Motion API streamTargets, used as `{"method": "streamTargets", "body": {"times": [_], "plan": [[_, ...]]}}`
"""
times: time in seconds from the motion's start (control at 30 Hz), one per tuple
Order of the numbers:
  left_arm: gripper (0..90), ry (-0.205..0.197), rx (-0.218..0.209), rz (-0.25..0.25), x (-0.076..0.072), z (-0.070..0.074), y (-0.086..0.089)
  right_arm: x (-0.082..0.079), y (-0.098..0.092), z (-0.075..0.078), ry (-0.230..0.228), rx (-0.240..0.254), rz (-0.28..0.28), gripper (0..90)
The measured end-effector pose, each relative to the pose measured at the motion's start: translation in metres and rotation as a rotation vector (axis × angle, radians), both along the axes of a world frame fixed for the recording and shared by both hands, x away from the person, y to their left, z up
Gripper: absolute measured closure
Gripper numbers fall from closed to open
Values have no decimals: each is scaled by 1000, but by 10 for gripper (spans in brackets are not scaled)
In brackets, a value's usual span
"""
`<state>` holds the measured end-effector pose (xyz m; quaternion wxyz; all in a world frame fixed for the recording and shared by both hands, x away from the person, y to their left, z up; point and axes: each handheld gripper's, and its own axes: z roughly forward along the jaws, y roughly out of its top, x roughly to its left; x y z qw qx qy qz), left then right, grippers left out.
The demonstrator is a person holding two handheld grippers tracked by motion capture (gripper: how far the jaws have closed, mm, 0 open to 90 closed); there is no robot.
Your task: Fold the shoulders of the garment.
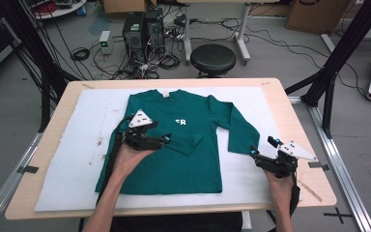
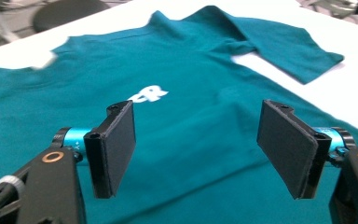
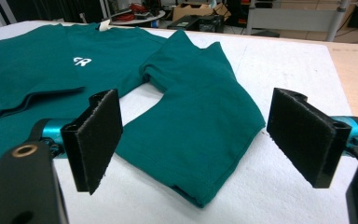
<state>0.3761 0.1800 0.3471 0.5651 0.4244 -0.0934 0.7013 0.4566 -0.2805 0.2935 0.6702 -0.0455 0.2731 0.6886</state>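
The left gripper (image 1: 166,139) hovers over the chest of the green long-sleeved shirt (image 1: 174,159), jaws spread wide with nothing between them, aimed toward three o'clock in the high view. Just past its tips lies the shirt's left sleeve (image 1: 186,143), folded across the body, its cuff pointing toward four o'clock. The right gripper (image 1: 262,151) sits at the white mat's (image 1: 72,164) four o'clock corner, jaws also wide and empty, pointing toward ten o'clock at the other sleeve's cuff (image 3: 200,186). That sleeve (image 1: 239,128) runs out from the shoulder toward five o'clock. The shirt lies flat, long axis from twelve to six, collar (image 1: 164,93) at twelve, white logo (image 1: 180,122) upward.
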Motion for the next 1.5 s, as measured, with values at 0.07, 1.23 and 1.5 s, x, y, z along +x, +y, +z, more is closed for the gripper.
{"method": "streamTargets", "body": {"times": [0.07, 1.23, 1.5], "plan": [[266, -13, -12, 3, -3, -3, 12, 0, 0, 0, 3, 3, -1, 185], [240, -181, -339, -89, 45, -68, 207, 0, 3, 2, 13, 15, -31, 185], [241, -231, -387, -122, 49, -73, 215, 0, 4, 2, 14, 17, -40, 185]]}}
